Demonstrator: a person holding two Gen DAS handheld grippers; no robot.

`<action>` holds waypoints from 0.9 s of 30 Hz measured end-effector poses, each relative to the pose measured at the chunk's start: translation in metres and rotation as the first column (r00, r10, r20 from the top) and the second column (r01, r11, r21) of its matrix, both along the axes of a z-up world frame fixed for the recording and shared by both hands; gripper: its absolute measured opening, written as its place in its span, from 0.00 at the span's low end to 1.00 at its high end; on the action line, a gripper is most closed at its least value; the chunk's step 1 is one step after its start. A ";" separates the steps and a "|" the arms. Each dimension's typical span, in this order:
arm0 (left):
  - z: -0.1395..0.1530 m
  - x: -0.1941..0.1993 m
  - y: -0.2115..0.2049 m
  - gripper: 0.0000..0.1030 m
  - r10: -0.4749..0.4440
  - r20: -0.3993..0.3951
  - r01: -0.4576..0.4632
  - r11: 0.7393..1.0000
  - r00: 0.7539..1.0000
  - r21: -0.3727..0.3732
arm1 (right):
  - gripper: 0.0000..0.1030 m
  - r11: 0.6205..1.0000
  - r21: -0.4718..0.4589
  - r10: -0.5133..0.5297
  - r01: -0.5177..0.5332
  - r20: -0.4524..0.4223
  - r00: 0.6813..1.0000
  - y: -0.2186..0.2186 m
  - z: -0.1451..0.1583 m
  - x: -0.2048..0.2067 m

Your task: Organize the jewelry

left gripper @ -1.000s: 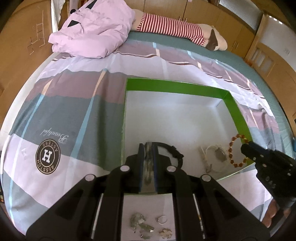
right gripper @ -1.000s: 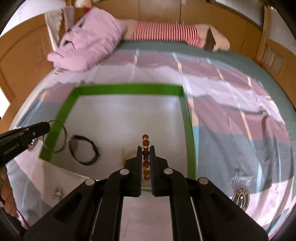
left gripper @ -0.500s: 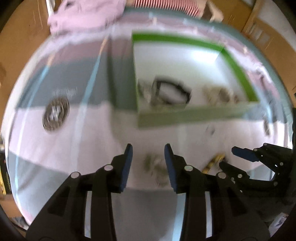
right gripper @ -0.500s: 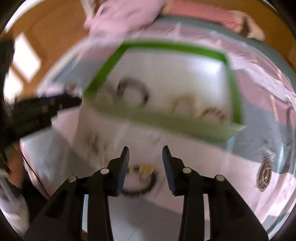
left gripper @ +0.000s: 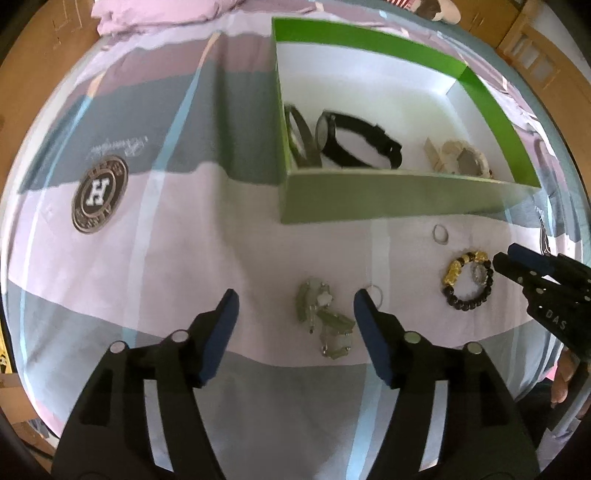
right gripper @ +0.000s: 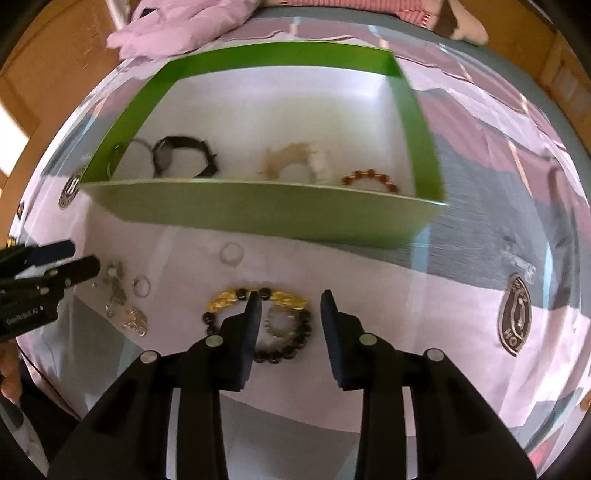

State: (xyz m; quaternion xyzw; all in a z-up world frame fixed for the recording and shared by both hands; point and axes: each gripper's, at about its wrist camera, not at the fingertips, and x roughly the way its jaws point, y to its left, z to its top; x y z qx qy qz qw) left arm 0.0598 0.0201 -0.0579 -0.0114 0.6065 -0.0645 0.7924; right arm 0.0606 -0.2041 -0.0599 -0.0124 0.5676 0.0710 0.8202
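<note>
A green box [left gripper: 388, 201] [right gripper: 258, 212] lies on the bed. It holds a black watch [left gripper: 354, 140] [right gripper: 181, 155], a metal bangle [left gripper: 301, 138], a cream watch [left gripper: 458, 158] [right gripper: 295, 160] and an amber bead bracelet [right gripper: 371, 179]. In front of the box lie pale green jewelry pieces [left gripper: 323, 317] [right gripper: 122, 299], two small rings [left gripper: 440, 234] [right gripper: 232, 254] and a black-and-gold bead bracelet [left gripper: 467, 280] [right gripper: 258, 321]. My left gripper [left gripper: 295, 304] is open above the green pieces. My right gripper [right gripper: 290, 306] is open over the black-and-gold bracelet.
The bedspread [left gripper: 147, 229] is striped lilac and grey with round logo patches [left gripper: 99, 194] [right gripper: 515, 319]. A pink quilt [right gripper: 184, 26] and a striped pillow lie at the head of the bed. Wooden cupboards stand behind.
Both grippers let go of the bangle and the amber bracelet in the box, opened, and drew back to hover over the jewelry in front of the box.
</note>
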 end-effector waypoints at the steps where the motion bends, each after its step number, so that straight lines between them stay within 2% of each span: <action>1: -0.002 0.000 0.000 0.71 0.000 -0.009 0.000 1.000 1.000 0.000 | 0.33 1.000 -0.002 -0.007 0.007 -0.017 1.000 -0.002 -0.003 0.001; 4: -0.012 0.001 -0.003 0.74 -0.004 -0.040 0.005 1.000 0.999 0.025 | 0.35 1.000 -0.011 -0.012 0.011 -0.072 0.997 -0.001 -0.017 0.004; 6: -0.019 0.002 -0.005 0.69 -0.006 -0.051 0.008 0.999 0.999 0.042 | 0.42 1.000 -0.011 -0.013 0.012 -0.102 0.995 0.001 -0.025 0.005; 8: -0.022 0.003 -0.004 0.25 -0.004 -0.052 0.006 0.999 0.999 0.044 | 0.43 1.000 -0.028 -0.007 0.004 -0.094 0.996 0.005 -0.027 0.005; 9: -0.020 0.004 -0.003 0.20 0.005 -0.043 -0.004 0.999 0.999 0.034 | 0.43 1.000 -0.031 -0.006 0.003 -0.087 0.996 0.006 -0.027 0.005; 10: -0.018 0.005 -0.001 0.12 0.015 -0.032 -0.014 1.000 0.999 0.025 | 0.32 1.000 -0.018 -0.008 0.007 -0.078 0.997 0.006 -0.024 0.005; 11: -0.013 0.005 0.002 0.11 0.024 -0.016 -0.024 1.000 1.000 0.011 | 0.12 1.000 0.004 -0.008 0.008 -0.078 0.997 0.006 -0.022 0.006; 14: 0.006 0.004 0.009 0.11 0.044 0.055 -0.041 0.997 0.997 -0.060 | 0.07 0.996 0.084 -0.024 0.027 -0.035 0.999 0.000 -0.007 0.006; 17: 0.016 0.002 0.008 0.11 0.035 0.096 -0.028 0.996 0.995 -0.079 | 0.07 0.988 0.147 -0.046 0.041 0.027 0.999 -0.013 0.014 0.003; 19: 0.014 0.001 0.003 0.11 0.023 0.084 -0.017 0.997 0.996 -0.073 | 0.07 0.986 0.159 -0.055 0.047 0.042 0.998 -0.017 0.019 0.003; 21: 0.006 0.000 -0.001 0.11 0.012 0.058 -0.009 0.998 0.998 -0.056 | 0.10 0.985 0.164 -0.052 0.049 0.009 0.999 -0.019 0.013 0.006; 22: 0.003 0.001 -0.002 0.12 0.010 0.049 -0.008 0.999 0.999 -0.051 | 0.19 0.983 0.175 -0.045 0.051 -0.036 0.998 -0.017 0.004 0.007; 24: -0.002 0.003 -0.003 0.19 0.008 0.035 -0.006 0.999 0.999 -0.045 | 0.22 0.984 0.176 -0.022 0.037 -0.086 0.996 -0.014 -0.007 0.007; 26: -0.004 0.001 -0.002 0.39 0.017 0.032 -0.016 0.999 0.999 -0.032 | 0.22 0.992 0.126 0.003 0.012 -0.115 0.993 -0.002 -0.018 -0.001; 27: -0.003 -0.001 0.000 0.42 0.018 0.033 -0.017 0.999 0.999 -0.029 | 0.22 0.994 0.108 0.011 0.001 -0.117 0.993 0.003 -0.023 -0.002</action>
